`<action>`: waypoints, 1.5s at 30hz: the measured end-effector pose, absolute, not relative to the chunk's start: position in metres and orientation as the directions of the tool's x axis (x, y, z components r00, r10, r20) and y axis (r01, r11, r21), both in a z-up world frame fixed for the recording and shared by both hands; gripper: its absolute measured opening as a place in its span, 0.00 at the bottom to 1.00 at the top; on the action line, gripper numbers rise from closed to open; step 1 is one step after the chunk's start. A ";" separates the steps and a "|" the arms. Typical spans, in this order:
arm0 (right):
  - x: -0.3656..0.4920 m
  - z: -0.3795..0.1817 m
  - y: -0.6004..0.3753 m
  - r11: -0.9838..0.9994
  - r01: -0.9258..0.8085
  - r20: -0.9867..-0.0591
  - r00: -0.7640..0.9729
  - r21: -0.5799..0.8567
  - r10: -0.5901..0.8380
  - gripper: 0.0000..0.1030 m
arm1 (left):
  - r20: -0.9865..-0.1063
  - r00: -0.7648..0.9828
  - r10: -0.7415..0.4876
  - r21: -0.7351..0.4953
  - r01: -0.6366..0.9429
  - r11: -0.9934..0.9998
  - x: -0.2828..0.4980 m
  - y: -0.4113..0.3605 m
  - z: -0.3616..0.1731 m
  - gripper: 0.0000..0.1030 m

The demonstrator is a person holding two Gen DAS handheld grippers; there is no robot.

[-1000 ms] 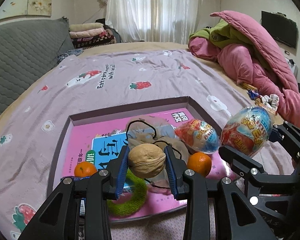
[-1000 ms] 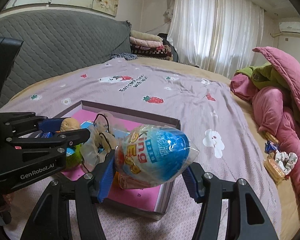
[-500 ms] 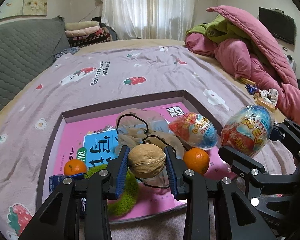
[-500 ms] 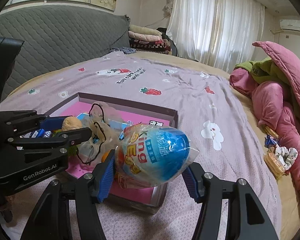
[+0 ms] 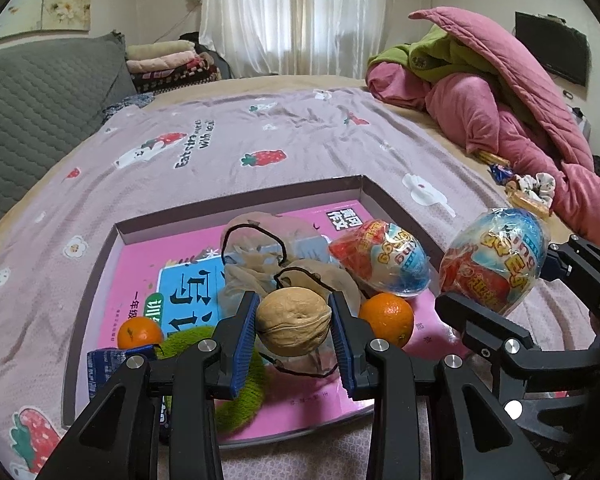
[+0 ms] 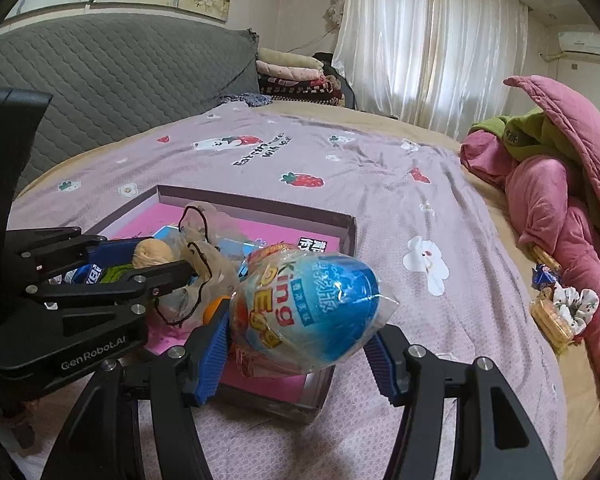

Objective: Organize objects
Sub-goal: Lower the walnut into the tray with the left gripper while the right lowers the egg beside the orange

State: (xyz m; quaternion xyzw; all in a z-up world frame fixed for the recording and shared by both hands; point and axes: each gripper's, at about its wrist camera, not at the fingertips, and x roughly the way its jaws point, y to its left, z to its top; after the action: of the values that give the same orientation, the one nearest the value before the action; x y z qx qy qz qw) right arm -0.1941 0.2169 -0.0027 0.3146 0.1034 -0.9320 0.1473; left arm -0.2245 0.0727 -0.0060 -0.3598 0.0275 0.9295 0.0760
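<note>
Two grips are loaded at once, and the coming move turns on what lies under each. On the left, the left gripper (image 5: 294, 322) is clamped on a walnut (image 5: 294, 316), its long axis running straight across from pad to pad. Directly below and ahead of those jaws lies the tray (image 5: 100, 256), with an orange (image 5: 386, 318) just right of the right finger and a net bag (image 5: 268, 256) just beyond the nut. So I judge the walnut the nearer to a drop into the tray. On the right, the right gripper (image 6: 300, 344) is closed on a wrapped egg (image 6: 306, 310), its long axis lying across the jaws, blunt blue end to the right. This egg hangs over the tray's near right corner, the second egg (image 5: 380, 258) lying inside just beyond.
</note>
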 end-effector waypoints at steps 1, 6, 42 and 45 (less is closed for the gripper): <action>-0.195 -0.004 0.217 -0.935 0.340 -0.622 -0.755 -0.100 -0.209 0.59 | -0.674 -0.729 0.121 -0.002 -0.162 -0.987 -0.225 0.073 -0.007 0.35; -0.199 -0.011 0.218 -0.936 0.343 -0.642 -0.736 -0.081 -0.214 0.59 | -0.685 -0.720 0.111 0.015 -0.167 -0.986 -0.229 0.077 -0.014 0.35; -0.206 -0.032 0.213 -0.930 0.331 -0.675 -0.724 -0.160 -0.142 0.60 | -0.712 -0.693 0.115 0.016 -0.180 -0.983 -0.242 0.082 -0.030 0.35; -0.206 -0.031 0.213 -0.928 0.334 -0.678 -0.721 -0.162 -0.141 0.60 | -0.718 -0.687 0.116 0.013 -0.179 -0.984 -0.243 0.081 -0.032 0.35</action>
State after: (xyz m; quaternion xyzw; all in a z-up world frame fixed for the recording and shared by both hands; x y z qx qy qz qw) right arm -0.2056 0.2134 -0.0314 0.3500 0.1379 -0.9174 0.1295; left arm -0.2427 0.0812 -0.0318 -0.3876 0.0410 0.9174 0.0804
